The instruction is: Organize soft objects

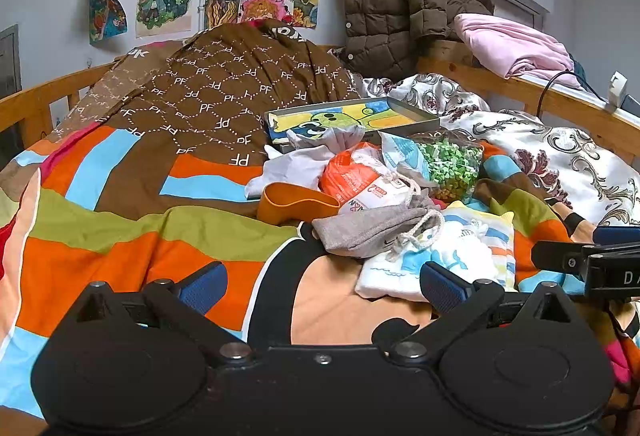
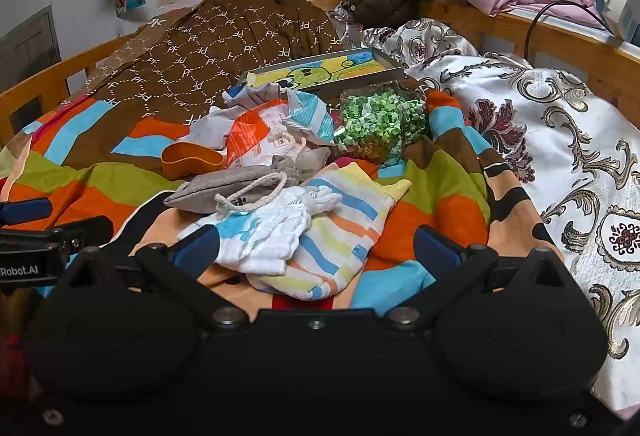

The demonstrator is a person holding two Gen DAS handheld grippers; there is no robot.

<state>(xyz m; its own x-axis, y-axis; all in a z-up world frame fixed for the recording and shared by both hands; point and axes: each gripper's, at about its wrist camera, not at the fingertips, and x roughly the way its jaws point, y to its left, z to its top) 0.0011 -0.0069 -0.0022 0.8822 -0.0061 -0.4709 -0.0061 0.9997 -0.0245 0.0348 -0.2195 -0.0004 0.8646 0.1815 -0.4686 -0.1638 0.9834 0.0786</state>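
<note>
Now | left tool (image 1: 324, 286) apart, empty | right tool (image 2: 316, 250) apart, empty | clear bag (image 2: 380, 124): green bits

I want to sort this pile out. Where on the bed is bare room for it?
The striped quilt lies bare left of the orange cup, below the brown PF blanket. Crowded: the grey pouch, striped cloth, green bead bag.

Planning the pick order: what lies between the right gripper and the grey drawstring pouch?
In the right wrist view, the white cloth on the striped towel lies between the right gripper and the grey drawstring pouch.
</note>
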